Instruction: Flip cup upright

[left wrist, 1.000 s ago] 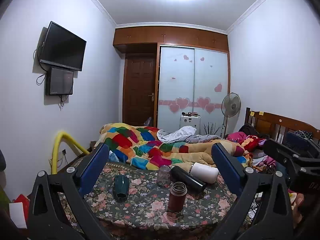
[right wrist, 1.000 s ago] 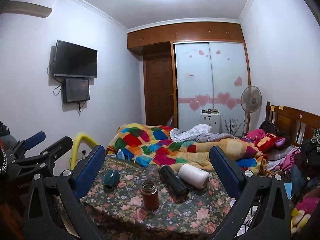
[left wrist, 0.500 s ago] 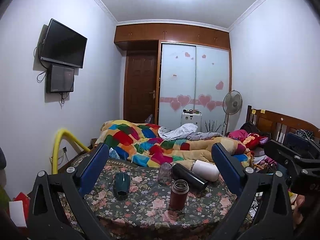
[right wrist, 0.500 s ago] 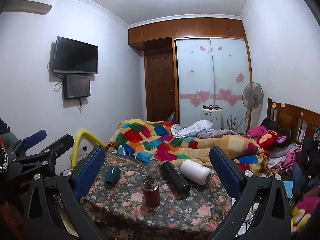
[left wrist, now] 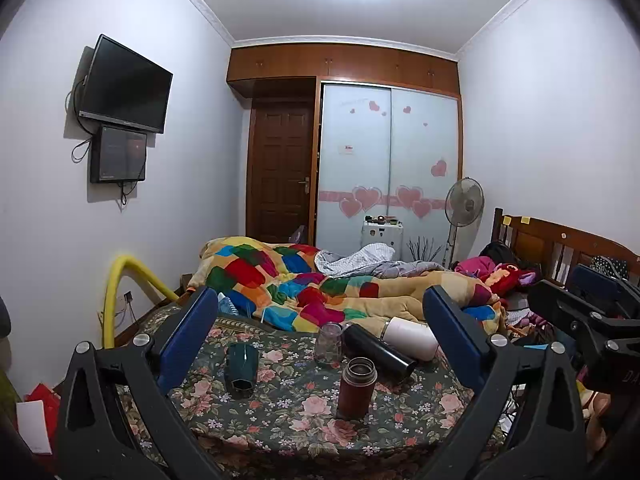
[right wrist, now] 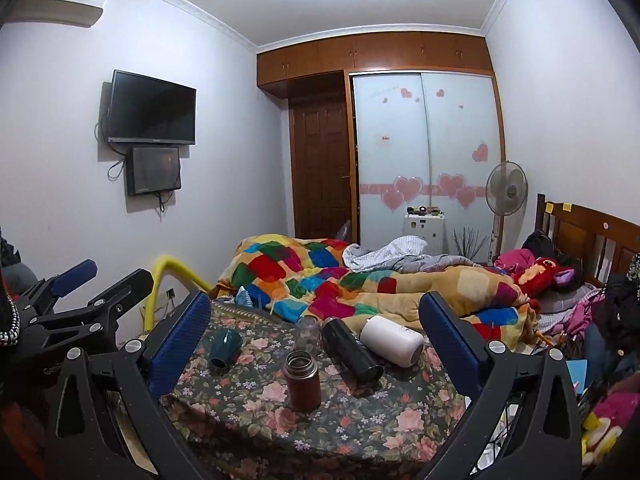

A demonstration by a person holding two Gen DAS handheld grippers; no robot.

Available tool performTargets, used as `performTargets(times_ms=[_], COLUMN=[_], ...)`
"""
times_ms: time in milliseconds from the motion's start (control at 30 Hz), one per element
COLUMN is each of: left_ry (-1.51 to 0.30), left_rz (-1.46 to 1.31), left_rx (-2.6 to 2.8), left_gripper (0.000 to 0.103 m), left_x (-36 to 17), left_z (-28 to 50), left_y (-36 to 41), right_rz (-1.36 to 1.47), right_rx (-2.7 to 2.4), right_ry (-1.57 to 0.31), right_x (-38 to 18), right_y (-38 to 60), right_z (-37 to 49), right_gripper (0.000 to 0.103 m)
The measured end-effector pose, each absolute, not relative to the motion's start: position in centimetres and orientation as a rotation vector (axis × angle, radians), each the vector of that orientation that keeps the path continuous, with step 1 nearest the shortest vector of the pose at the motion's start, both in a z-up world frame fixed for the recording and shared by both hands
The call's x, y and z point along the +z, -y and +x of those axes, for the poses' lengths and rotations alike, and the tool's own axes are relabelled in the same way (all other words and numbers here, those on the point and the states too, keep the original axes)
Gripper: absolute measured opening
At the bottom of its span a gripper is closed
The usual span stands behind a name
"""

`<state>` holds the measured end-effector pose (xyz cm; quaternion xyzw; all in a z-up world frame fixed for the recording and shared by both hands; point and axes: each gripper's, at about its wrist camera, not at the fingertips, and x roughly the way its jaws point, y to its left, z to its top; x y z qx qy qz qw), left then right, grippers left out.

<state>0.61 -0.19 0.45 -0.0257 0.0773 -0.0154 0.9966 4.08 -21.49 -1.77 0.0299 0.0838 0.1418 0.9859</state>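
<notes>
- From where I sit, the biggest thing in view is the bed [left wrist: 360,292], heaped with a patchwork quilt [right wrist: 320,276] of bright squares, lying beyond the table's far edge.
- The table [left wrist: 288,432] wears a dark floral cloth and carries everything I care about.
- My left gripper [left wrist: 320,344] hangs short of the table's near edge, jaws wide apart, nothing between them.
- My right gripper [right wrist: 314,340] sits the same way, jaws spread and empty; its camera catches the left gripper at the left border.
- A white flask [left wrist: 408,338] lies on its side near the far right corner of the table, just beside a black flask [right wrist: 352,356], also lying down; I cannot tell whether the two touch.
- A brown thermos [left wrist: 356,388] stands upright around the middle of the table, lid off, nearer to me than the two lying flasks.
- The task's thing, a dark green cup [left wrist: 240,370], lies on its side toward the left edge of the table, well apart from the thermos, its faceted base turned toward me; the right wrist view shows it too [right wrist: 224,346].
- A small clear glass jar [left wrist: 329,342] stands near the far edge, just left of the black flask.
</notes>
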Motion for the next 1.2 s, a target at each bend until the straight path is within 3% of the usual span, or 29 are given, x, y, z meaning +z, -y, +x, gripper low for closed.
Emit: performTargets(times_ms=[1200], left_ry=[-0.161], left_rz=[-0.045], left_rx=[-0.054], left_gripper=[0.103], left_x=[0.83], left_z=[0.71], left_y=[0.67], right_rz=[0.059], right_rx=[0.284], right_ry=[-0.174], right_x=[-1.88], right_y=[21.55], right_z=[4.23], right_gripper=[0.103])
